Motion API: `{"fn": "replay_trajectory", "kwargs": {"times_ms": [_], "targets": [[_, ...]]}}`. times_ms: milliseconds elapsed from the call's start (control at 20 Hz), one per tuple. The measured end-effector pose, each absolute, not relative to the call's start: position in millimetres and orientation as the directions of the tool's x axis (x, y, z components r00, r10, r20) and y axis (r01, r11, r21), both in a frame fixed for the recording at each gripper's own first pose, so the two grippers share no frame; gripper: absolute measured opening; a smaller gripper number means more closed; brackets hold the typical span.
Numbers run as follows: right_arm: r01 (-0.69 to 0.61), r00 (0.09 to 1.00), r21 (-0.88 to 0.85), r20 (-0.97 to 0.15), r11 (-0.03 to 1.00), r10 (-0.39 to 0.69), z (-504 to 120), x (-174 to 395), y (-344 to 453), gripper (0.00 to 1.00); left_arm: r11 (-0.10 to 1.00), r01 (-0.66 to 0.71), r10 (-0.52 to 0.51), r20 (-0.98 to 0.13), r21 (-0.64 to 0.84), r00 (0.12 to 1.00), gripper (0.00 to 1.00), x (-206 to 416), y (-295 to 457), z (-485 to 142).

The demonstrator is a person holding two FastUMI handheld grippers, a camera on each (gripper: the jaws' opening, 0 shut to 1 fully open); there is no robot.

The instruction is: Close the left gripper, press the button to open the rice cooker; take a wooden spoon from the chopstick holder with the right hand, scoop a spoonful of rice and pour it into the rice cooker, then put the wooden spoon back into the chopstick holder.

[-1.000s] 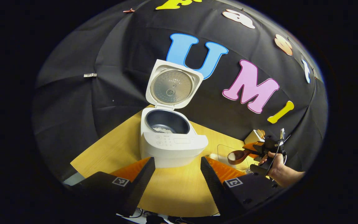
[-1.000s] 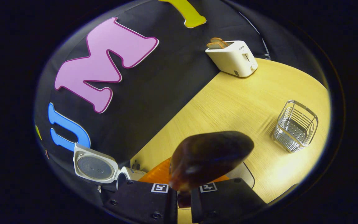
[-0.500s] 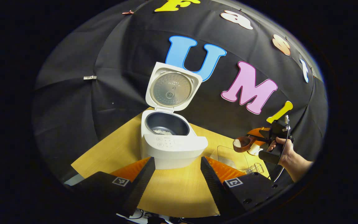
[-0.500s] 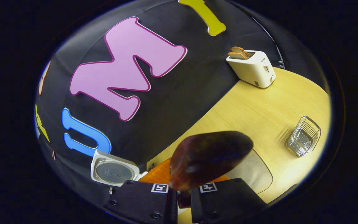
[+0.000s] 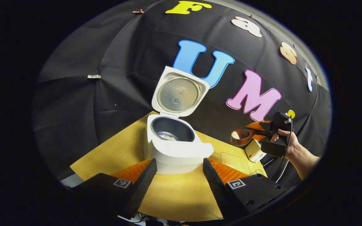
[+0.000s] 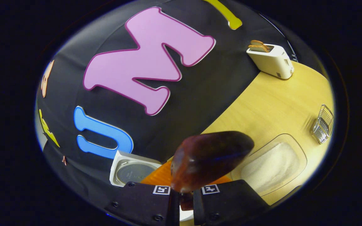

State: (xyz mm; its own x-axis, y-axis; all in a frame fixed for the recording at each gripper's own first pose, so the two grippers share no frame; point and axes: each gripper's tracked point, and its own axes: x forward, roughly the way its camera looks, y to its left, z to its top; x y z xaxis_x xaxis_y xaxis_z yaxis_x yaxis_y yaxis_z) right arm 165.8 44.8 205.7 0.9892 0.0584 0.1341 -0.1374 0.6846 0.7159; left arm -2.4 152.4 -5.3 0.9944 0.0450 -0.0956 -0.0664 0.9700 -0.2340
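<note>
Pale wood table [image 5: 181,194] meets black cloth wall [image 5: 74,103]. At its left, the rice cooker [image 5: 176,150] stands open beyond the left gripper [image 5: 180,175], fingers apart. Rightward, the right gripper [image 6: 185,201] clamps the wooden spoon [image 6: 211,158] above the rice tray [image 6: 270,166]. Far right: toaster [image 6: 270,59], chopstick holder [image 6: 323,124].

Glossy dark wooden spoon [image 6: 211,158]; smooth white plastic rice cooker [image 5: 176,150]; matt wood-grain table [image 6: 272,106]; wire-metal chopstick holder [image 6: 323,124].

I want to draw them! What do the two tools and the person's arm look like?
Each tool has a blocky black body with small screws and a square black-and-white marker on each side: left tool, right tool. A black cable hangs beside the bare, sleeveless forearm.
</note>
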Motion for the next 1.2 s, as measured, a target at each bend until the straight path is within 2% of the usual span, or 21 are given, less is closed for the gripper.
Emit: {"fn": "replay_trajectory", "kwargs": {"times_ms": [100,150,200,250,450,550,600,650,700,900,950,1000,1050,1200], "targets": [[-0.157,0.987,0.712,0.135,0.685,0.085,213,173,69,0.21,0.968,-0.073,0.052,-0.093,-0.241,0.994,0.95,-5,164,-4],[-0.164,0.986,0.707,0.134,0.688,0.098,214,178,80,0.21,0.966,-0.079,0.057,-0.093,-0.245,0.994,0.91,-6,171,-4],[-0.173,0.985,0.699,0.134,0.694,0.111,217,183,92,0.10,0.965,-0.083,0.061,-0.096,-0.249,0.994,0.95,-6,177,-5],[-0.184,0.983,0.695,0.133,0.695,0.127,218,188,105,0.21,0.963,-0.093,0.069,-0.100,-0.252,0.993,0.95,-7,183,-5],[-0.214,0.976,0.688,0.124,0.694,0.178,220,210,152,0.21,0.951,-0.118,0.092,-0.103,-0.286,0.990,0.95,-9,207,-5],[-0.228,0.973,0.644,0.127,0.730,0.192,221,222,174,0.21,0.945,-0.130,0.102,-0.108,-0.301,0.989,0.95,-8,218,-6],[-0.246,0.969,0.613,0.136,0.751,0.207,222,228,186,0.21,0.943,-0.136,0.107,-0.111,-0.303,0.988,0.91,-8,223,-7],[-0.259,0.966,0.581,0.137,0.772,0.220,221,233,199,0.21,0.944,-0.144,0.114,-0.118,-0.297,0.986,0.91,-8,228,-7],[-0.265,0.964,0.544,0.138,0.796,0.226,220,240,210,0.21,0.947,-0.155,0.123,-0.127,-0.283,0.984,0.95,-7,233,-9],[-0.276,0.961,0.375,0.131,0.885,0.244,209,268,247,0.21,0.953,-0.146,0.118,-0.120,-0.265,0.986,0.95,-2,240,4],[-0.272,0.962,0.323,0.129,0.907,0.242,204,274,254,0.21,0.952,-0.142,0.114,-0.116,-0.270,0.987,0.91,0,241,5],[-0.269,0.961,0.268,0.130,0.925,0.242,201,278,260,0.21,0.952,-0.140,0.112,-0.117,-0.270,0.987,0.91,4,242,4],[-0.262,0.962,0.190,0.126,0.946,0.241,196,280,263,0.21,0.953,-0.142,0.113,-0.121,-0.268,0.986,0.95,5,243,4],[-0.224,0.958,-0.134,0.150,0.965,0.243,188,285,278,0.21,0.953,-0.144,0.110,-0.136,-0.267,0.985,0.95,5,246,-2]]}}
